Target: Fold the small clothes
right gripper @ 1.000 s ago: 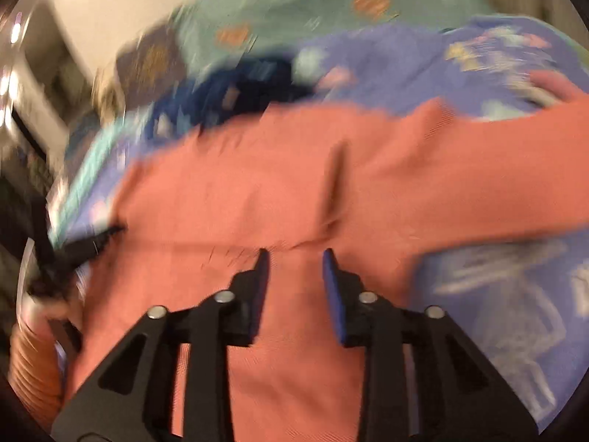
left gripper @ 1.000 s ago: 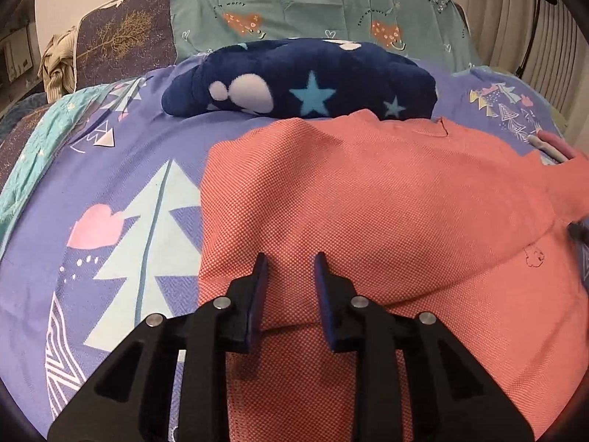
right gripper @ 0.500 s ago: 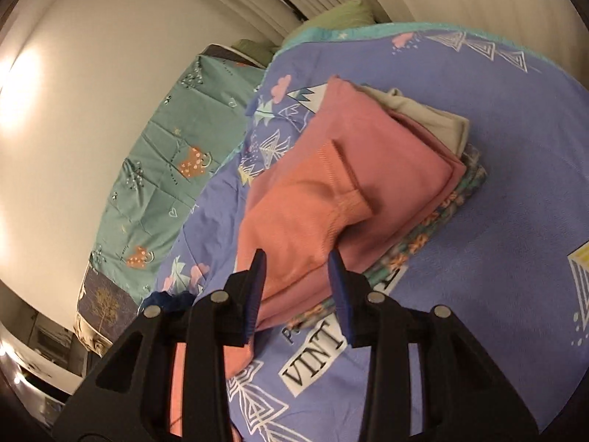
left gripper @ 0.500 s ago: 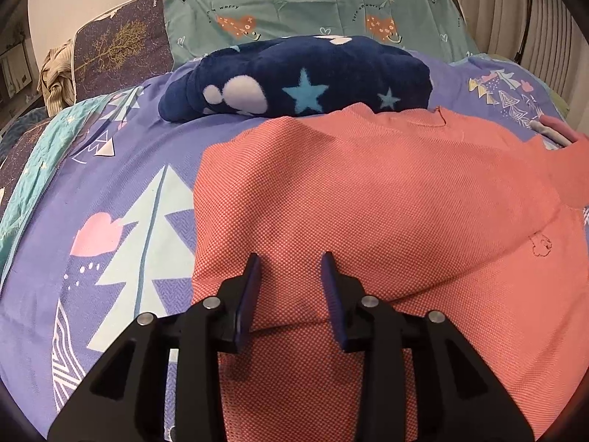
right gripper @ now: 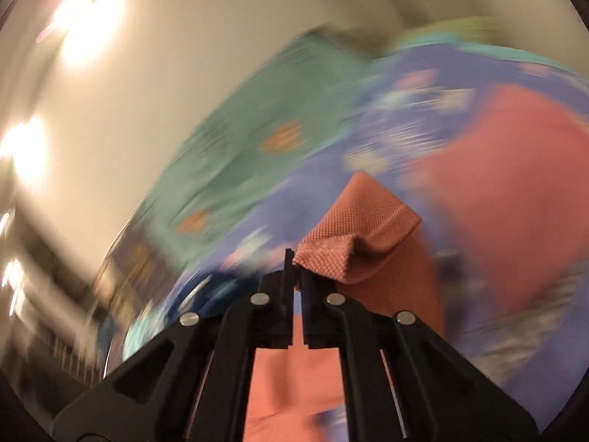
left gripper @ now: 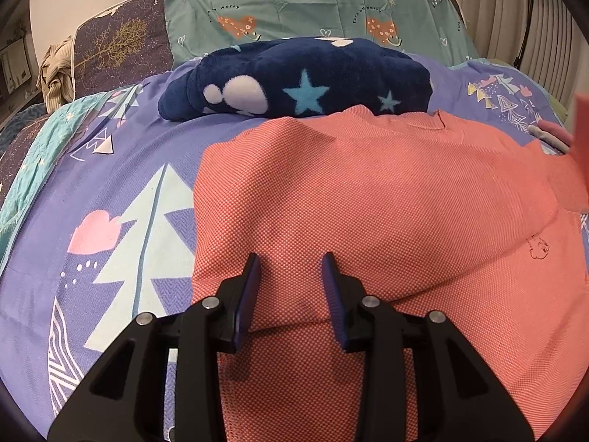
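A coral knit shirt (left gripper: 368,191) lies spread on the purple bed cover (left gripper: 110,184). My left gripper (left gripper: 291,261) hovers over the shirt's near left part, jaws open, with nothing pinched between the fingers. In the right wrist view my right gripper (right gripper: 294,258) is shut on a bunched edge of the coral shirt (right gripper: 360,221), which stands lifted off the bed. That view is blurred by motion. At the right edge of the left wrist view a raised strip of coral cloth (left gripper: 579,140) shows.
A navy fleece blanket with stars (left gripper: 294,84) lies just beyond the shirt. Behind it stand a teal pillow (left gripper: 313,11) and a dark tree-print pillow (left gripper: 121,44). Folded pink clothes (left gripper: 552,134) peek out at the right. A blurred reddish-pink mass (right gripper: 515,184) lies right of the lifted cloth.
My right gripper has shut on the shirt's edge and lifted it, its view swinging and blurring. The left gripper's jaws widened slightly earlier, and it stays in place.
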Demonstrator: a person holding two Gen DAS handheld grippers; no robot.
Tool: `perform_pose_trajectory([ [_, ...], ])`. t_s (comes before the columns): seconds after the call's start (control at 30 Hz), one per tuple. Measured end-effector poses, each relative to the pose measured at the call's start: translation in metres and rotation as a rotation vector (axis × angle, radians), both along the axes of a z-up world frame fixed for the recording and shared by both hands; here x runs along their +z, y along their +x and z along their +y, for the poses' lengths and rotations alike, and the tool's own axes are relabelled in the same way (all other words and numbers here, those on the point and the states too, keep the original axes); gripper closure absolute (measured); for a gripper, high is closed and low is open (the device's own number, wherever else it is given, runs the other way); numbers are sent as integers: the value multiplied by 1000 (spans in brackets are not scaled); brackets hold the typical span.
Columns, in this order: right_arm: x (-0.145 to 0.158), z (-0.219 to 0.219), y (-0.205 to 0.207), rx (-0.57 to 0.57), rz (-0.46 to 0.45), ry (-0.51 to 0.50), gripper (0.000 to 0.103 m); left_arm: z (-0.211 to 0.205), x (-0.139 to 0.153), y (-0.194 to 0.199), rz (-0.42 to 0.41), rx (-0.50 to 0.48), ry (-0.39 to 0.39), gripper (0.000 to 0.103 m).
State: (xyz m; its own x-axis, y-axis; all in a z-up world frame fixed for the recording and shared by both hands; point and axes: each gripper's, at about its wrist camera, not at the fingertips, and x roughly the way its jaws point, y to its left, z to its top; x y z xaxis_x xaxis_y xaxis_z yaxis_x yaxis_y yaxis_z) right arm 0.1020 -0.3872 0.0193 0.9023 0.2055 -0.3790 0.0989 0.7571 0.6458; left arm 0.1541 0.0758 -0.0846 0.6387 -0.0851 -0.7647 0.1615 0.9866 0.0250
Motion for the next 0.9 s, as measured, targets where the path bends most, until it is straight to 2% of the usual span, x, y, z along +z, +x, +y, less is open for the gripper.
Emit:
perform_pose_trajectory([
  [0.07,-2,76,23,211,-10,-59,100,3,0,1,3,-1,-27,66],
  [0.13,-19,142,39,390,14,-96,100,7,1,1,5,-3,-61,64],
  [0.27,-66,218,50,564,123,-181,100,18,9,-1,12,-20,-184,57],
  [0.33,-85,236,48,608,167,-209,97,19,12,-3,32,-64,-290,57],
  [0.37,-91,240,46,624,182,-228,95,17,14,-4,56,-101,-378,55],
  [0.43,-98,242,43,632,196,-266,94,11,15,-3,86,-142,-489,55],
  [0.5,-99,242,43,636,199,-273,89,2,16,0,97,-175,-541,46],
  [0.67,-103,240,35,654,214,-325,85,-28,14,14,149,-239,-632,37],
  [0.7,-105,240,34,658,219,-335,84,-33,12,19,163,-247,-648,30],
  [0.73,-108,240,32,666,227,-337,84,-41,9,24,184,-251,-662,27],
  [0.83,-116,239,28,669,242,-342,82,-62,0,37,224,-258,-669,27],
  [0.87,-116,238,26,668,244,-343,82,-67,-1,39,224,-260,-663,42],
  [0.9,-115,236,25,668,241,-343,82,-77,-2,42,221,-271,-637,86],
])
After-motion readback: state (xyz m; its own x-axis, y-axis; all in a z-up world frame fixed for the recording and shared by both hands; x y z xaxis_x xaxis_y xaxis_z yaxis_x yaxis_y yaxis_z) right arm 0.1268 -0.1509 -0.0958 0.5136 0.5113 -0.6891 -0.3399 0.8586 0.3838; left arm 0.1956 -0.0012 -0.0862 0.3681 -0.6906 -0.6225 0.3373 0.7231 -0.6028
